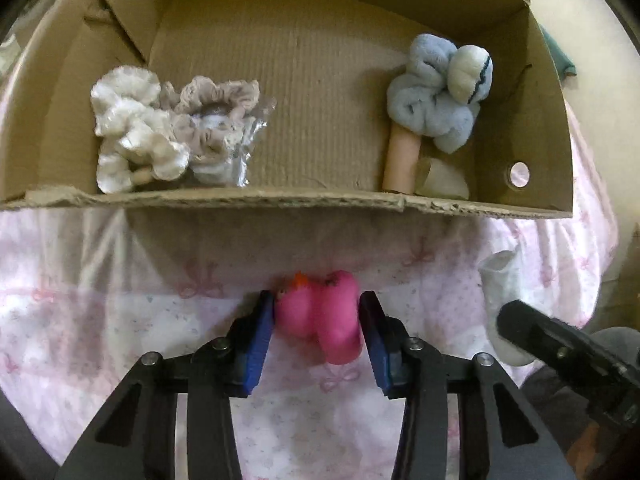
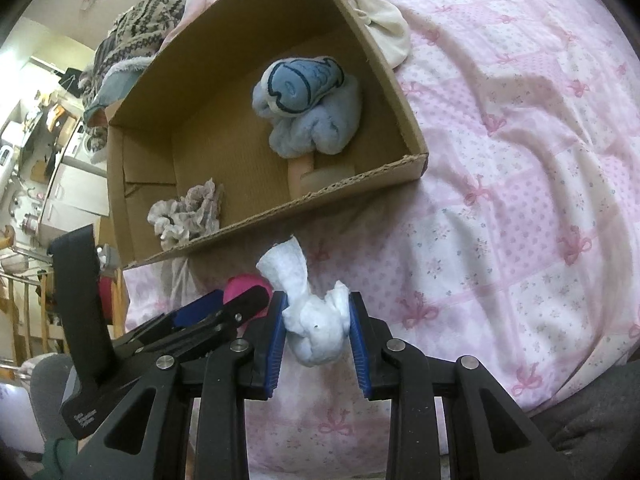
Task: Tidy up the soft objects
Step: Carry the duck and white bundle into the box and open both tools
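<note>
Left gripper [image 1: 316,320] has its blue pads [image 1: 258,344] against both flanks of a pink toy [image 1: 318,316], which lies on the pink bedsheet [image 1: 100,320] just short of the box [image 1: 280,198]; the jaws look closed onto it, though blur leaves the right-hand contact less sure. Right gripper [image 2: 317,322] is clamped on a white toy [image 2: 314,330], held just beside the left one.

Both toys look plush, so they should be light, squashy and not fragile. A firm squeeze across the thickest part of the body should hold, while a pinch on a loose end would likely slip.

The pink toy's long axis seems to run away from the camera toward the box, its orange-tipped end farthest. The white toy's long axis runs up and away toward the box, its thin end foremost.

Farther off, inside the box, sit pale scrunchies [image 1: 168,132] at left and a blue plush [image 1: 440,92] at right.
</note>
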`<state>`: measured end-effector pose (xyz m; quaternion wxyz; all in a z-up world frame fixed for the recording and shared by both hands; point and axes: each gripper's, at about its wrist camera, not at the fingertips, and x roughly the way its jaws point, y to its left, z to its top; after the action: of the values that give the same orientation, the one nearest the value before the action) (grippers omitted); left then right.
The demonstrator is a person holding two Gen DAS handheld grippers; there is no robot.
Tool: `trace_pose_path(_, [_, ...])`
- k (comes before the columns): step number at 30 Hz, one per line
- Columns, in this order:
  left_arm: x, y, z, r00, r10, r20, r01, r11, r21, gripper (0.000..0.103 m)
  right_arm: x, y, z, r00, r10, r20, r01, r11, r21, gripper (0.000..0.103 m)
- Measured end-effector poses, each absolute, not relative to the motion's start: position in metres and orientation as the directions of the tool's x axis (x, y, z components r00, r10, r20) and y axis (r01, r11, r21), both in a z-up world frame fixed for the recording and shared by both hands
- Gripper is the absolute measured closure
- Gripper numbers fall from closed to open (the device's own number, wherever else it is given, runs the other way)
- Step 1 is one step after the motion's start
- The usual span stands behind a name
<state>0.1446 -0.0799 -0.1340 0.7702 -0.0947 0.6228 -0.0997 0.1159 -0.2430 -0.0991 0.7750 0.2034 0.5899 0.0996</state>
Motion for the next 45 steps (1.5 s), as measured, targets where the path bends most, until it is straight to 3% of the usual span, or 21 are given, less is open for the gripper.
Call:
trace_pose_path(8, [0.13, -0.064, -0.127, 0.229, -0.192, -0.954, -0.012, 0.98, -0.2, 0.064, 0.114, -0.239, -0.101, 0.27, 0.372, -0.888, 0.06, 0.914, 0.401, 0.071])
trace_pose_path(17, [0.102, -0.05, -0.119, 0.228, -0.028, -0.973, -0.055, 0.998, -0.042, 0.064, 0.112, -0.23, -0.101, 0.266, 0.347, -0.899, 0.016, 0.931, 0.364, 0.071])
trace_pose_path(23, [0.082, -0.026, -0.092, 0.273, -0.018, -0.962, -0.091, 0.995, -0.045, 0.064, 0.108, -0.227, -0.093, 0.29, 0.359, -0.887, -0.011, 0.928, 0.372, 0.071])
trace_pose_path(32, [0.087, -0.01, -0.025, 0.402, -0.033, -0.915, -0.106, 0.991, -0.082, 0.064, 0.103, -0.232, -0.053, 0.389, 0.433, -0.813, -0.064, 0.893, 0.445, 0.071])
trace_pose_path(38, [0.113, -0.001, 0.017, 0.509, -0.019, -0.861, -0.088, 0.993, -0.074, 0.064, 0.115, -0.244, -0.018, 0.491, 0.511, -0.705, -0.085, 0.834, 0.545, 0.071])
trace_pose_path(45, [0.15, -0.007, 0.036, 0.575, -0.015, -0.818, -0.046, 0.998, -0.05, 0.064, 0.151, -0.253, 0.008, 0.543, 0.541, -0.642, -0.111, 0.804, 0.584, 0.071])
